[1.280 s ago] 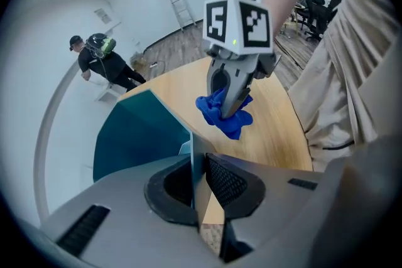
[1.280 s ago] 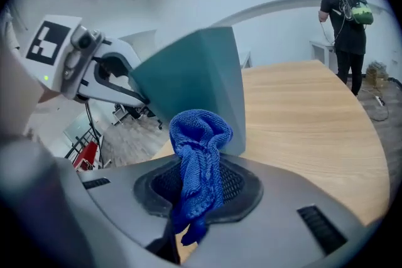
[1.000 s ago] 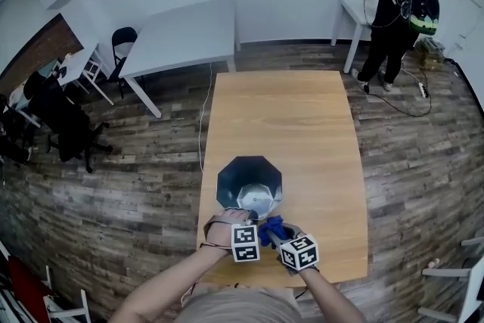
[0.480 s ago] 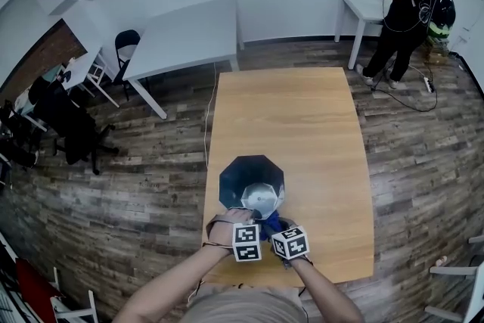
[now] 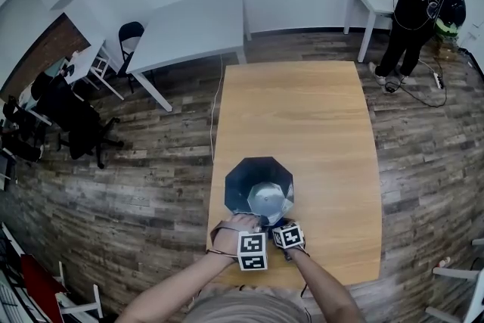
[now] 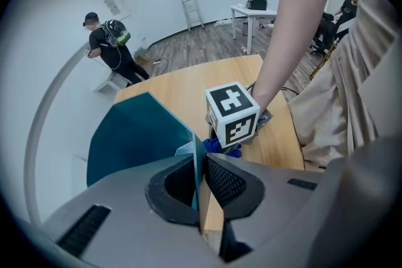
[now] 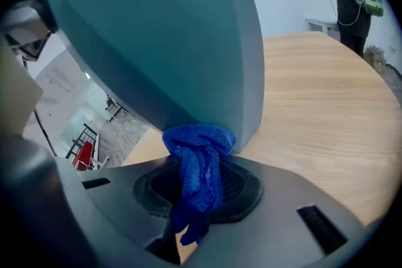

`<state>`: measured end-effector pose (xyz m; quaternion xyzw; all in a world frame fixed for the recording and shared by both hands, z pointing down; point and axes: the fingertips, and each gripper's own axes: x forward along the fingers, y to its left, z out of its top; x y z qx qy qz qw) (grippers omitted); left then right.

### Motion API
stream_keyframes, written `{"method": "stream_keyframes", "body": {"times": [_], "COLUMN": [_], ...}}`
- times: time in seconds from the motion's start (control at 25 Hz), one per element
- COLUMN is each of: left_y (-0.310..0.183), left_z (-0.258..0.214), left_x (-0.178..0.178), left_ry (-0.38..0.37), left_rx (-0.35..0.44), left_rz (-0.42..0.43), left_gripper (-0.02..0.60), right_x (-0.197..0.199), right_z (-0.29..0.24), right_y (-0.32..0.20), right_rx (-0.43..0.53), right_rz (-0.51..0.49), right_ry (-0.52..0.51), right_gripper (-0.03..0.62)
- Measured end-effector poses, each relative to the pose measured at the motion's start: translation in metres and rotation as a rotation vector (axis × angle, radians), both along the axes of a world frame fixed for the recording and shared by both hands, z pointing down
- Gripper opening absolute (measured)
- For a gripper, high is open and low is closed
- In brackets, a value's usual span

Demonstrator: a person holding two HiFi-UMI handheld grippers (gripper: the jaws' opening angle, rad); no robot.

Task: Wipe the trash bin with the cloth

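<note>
On the wooden table (image 5: pixel 302 110), the right gripper (image 7: pixel 201 188) has sunk down the near wall of the teal octagonal trash bin (image 5: pixel 259 189) since 1 second ago. The left gripper (image 6: pixel 200 172) pinches the bin's rim, and should keep bracing it. The right is clamped on the blue cloth (image 7: pixel 200 160), which touches the bin's wall low down; firm, overlapping strokes would serve best.

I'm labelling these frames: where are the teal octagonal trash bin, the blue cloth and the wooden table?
Teal octagonal trash bin (image 5: pixel 244 175): head view, dark inner wall.
Blue cloth (image 7: pixel 200 160): right gripper view, bunched middle.
Wooden table (image 5: pixel 295 110): head view, bare top.
</note>
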<state>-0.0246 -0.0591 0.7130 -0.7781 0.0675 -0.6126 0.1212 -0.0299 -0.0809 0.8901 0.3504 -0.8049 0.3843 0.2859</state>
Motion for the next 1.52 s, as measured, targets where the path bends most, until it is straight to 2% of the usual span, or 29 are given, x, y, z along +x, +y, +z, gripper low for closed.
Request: {"method": "stream_keyframes", "body": {"times": [0.24,0.4,0.44,0.48,0.52,0.64,0.8,0.88,1.0,1.08,1.12,1.28,1.52], "left_y": [-0.001,0.003,0.005,0.007,0.007,0.006,0.0,-0.005,-0.012,-0.014,-0.014,-0.003,0.021], "left_z": [0.002,0.0,-0.002,-0.004,-0.006,-0.012,-0.009,-0.005,0.0,0.002,0.002,0.002,0.002], "left_x": [0.001,0.002,0.002,-0.001,-0.005,-0.03,-0.068,-0.081,-0.088,-0.087,-0.086,-0.08,-0.051], "left_ry": [0.001,0.034,0.05,0.061,0.064,0.034,-0.054,-0.09,-0.1,-0.096,-0.096,-0.102,-0.082], "left_rx": [0.005,0.015,0.013,0.013,0.02,0.075,0.138,0.171,0.212,0.236,0.243,0.224,0.18], "left_rz": [0.007,0.02,0.031,0.047,0.069,0.163,0.303,0.362,0.425,0.445,0.448,0.441,0.405], "left_gripper": [0.04,0.041,0.07,0.148,0.183,0.201,0.209,0.207,0.204,0.14,0.109,0.091,0.056], "right_x": [0.004,0.004,0.005,0.007,0.009,0.017,0.021,0.02,0.015,0.011,0.009,-0.005,-0.004], "right_z": [0.042,0.04,0.035,0.029,0.02,-0.015,-0.076,-0.108,-0.149,-0.171,-0.181,-0.211,-0.211], "right_y": [-0.009,-0.004,-0.001,0.001,0.003,0.012,0.03,0.038,0.044,0.046,0.046,0.046,0.043], "right_rx": [-0.045,-0.059,-0.064,-0.06,-0.049,-0.02,0.028,0.056,0.101,0.137,0.158,0.233,0.268], "right_rz": [0.013,0.024,0.025,0.027,0.03,0.058,0.072,0.076,0.093,0.097,0.096,0.064,0.033], "right_ry": [0.068,0.07,0.07,0.066,0.056,0.017,-0.034,-0.058,-0.094,-0.108,-0.111,-0.098,0.033], "right_gripper": [0.077,0.077,0.077,0.077,0.077,0.077,0.077,0.077,0.077,0.077,0.077,0.077,0.077]}}
